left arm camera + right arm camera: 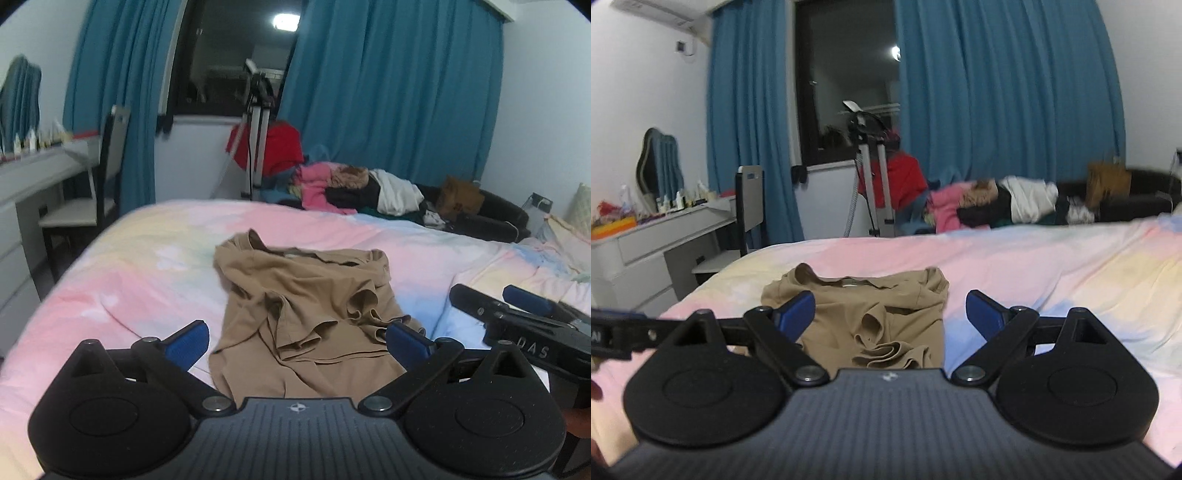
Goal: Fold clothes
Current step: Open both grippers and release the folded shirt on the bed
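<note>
Lying crumpled on the pastel pink-and-yellow quilted bed (129, 266), the tan cotton shirt (310, 314) is being framed by the left gripper (297, 341) and right gripper (890, 317), both held with jaws apart, gripping nothing.

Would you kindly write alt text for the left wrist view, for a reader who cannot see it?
A rumpled tan garment lies on a pastel bedspread, seen between the wide-open fingers of the left claw, which holds nothing. The right claw, also open, reaches in from the right edge. Behind the bed are a heap of clothes, blue curtains and a dark window.
</note>
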Motion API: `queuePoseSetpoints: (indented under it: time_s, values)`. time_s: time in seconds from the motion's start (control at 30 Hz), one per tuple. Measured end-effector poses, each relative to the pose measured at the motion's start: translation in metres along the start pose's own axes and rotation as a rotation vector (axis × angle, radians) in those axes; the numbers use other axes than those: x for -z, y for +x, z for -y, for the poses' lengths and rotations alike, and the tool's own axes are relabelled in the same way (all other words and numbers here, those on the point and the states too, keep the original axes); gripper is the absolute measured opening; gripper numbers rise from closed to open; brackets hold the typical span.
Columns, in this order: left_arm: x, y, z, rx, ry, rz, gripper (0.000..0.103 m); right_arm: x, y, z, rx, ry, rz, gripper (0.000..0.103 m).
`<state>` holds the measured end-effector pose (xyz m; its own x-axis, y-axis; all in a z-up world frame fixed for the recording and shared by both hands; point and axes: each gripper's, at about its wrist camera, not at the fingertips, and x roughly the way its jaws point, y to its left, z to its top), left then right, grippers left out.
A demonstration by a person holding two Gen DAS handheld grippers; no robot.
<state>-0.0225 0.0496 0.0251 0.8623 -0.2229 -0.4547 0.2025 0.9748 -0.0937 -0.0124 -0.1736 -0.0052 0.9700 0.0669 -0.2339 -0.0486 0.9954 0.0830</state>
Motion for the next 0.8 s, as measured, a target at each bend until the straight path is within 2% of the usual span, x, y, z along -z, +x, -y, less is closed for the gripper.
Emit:
queuePoseSetpoints:
  time_s: [0.13, 0.27, 0.53, 0.8]
  values:
    - [0.009, -0.006, 0.018, -0.091, 0.098, 0.049, 0.103, 0.003, -0.005, -0.006, 0.007, -0.037, 0.004, 0.090]
    - [0.019, -0.004, 0.026, -0.104, 0.131, 0.043, 0.103, 0.004, -0.004, -0.005, 0.000, -0.014, -0.013, 0.090]
    - [0.024, 0.000, 0.023, -0.112, 0.119, 0.049, 0.103, 0.009, -0.007, -0.004, 0.002, 0.027, -0.005, 0.090]
    - [0.019, -0.002, 0.016, -0.135, 0.079, 0.117, 0.103, 0.009, -0.008, -0.012, 0.015, -0.009, 0.009, 0.090]
